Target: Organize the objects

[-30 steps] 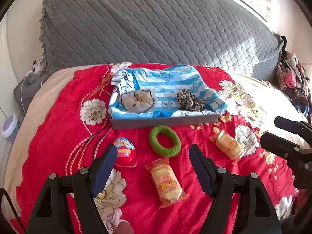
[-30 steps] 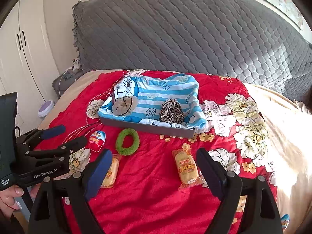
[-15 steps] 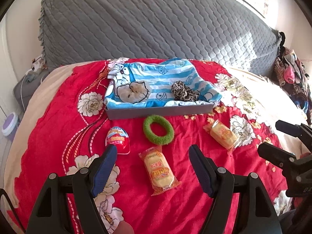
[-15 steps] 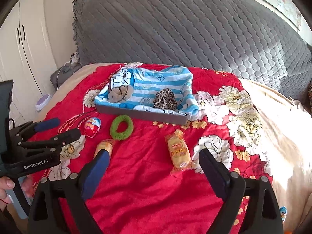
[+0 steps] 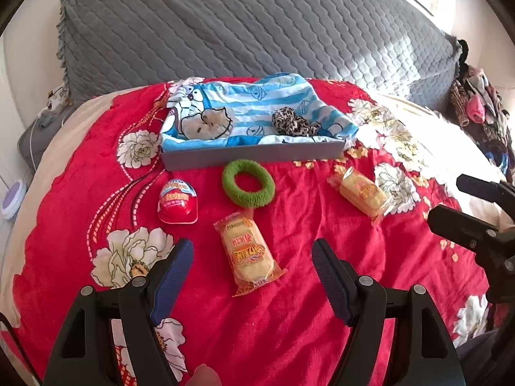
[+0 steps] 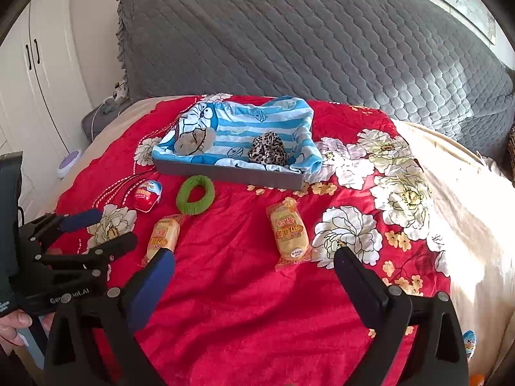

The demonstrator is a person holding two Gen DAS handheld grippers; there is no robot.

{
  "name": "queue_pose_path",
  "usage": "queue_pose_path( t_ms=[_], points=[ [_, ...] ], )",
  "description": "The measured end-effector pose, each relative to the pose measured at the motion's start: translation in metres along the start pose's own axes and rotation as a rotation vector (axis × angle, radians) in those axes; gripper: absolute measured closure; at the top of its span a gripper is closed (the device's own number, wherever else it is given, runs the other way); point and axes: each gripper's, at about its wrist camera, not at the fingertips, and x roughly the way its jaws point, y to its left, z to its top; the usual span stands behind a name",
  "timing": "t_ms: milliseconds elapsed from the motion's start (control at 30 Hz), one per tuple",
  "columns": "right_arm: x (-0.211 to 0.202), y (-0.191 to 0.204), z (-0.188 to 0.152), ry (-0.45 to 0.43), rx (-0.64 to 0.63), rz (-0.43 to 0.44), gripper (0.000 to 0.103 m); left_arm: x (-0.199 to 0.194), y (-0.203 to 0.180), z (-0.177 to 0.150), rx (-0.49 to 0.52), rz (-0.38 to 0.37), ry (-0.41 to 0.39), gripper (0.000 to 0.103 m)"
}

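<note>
On the red flowered blanket (image 5: 289,321) lie two wrapped yellow cakes, a green ring and a red egg-shaped sweet. My left gripper (image 5: 251,254) is open, with the near cake (image 5: 246,252) lying on the blanket between and just beyond its fingertips, untouched. The other cake (image 6: 288,231) lies just ahead of my right gripper (image 6: 254,260), whose jaws are opening wide with nothing between them. The green ring (image 5: 248,182) and the egg sweet (image 5: 177,201) lie in front of a grey tray (image 5: 251,157) lined with a blue striped cloth that holds a beige scrunchie (image 5: 209,122) and a leopard scrunchie (image 5: 294,124).
A grey quilted headboard (image 5: 241,25) rises behind the tray. A pile of clothes (image 5: 479,106) sits at the far right. White cupboard doors (image 6: 38,74) and a purple round thing (image 6: 69,157) stand left of the bed. Another egg sweet (image 6: 469,344) lies at the bed's right edge.
Both grippers have come closer to the blanket and the cakes. The right gripper's jaws have spread wider. The left jaws keep the same gap.
</note>
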Motion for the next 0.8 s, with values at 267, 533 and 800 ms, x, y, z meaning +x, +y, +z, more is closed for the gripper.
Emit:
queue_pose_path(
  t_ms=[267, 533, 800],
  points=[
    [0.009, -0.003, -0.002, 0.02, -0.003, 0.002, 0.003, 0.01, -0.002, -0.003, -0.011, -0.008, 0.011, 0.026],
    [0.019, -0.006, -0.005, 0.042, -0.005, 0.001, 0.003, 0.025, 0.0, -0.005, -0.02, -0.001, 0.032, 0.026],
    [0.031, -0.008, -0.006, 0.064, -0.004, -0.001, 0.003, 0.04, -0.001, -0.005, -0.029, -0.008, 0.049, 0.026]
  ],
)
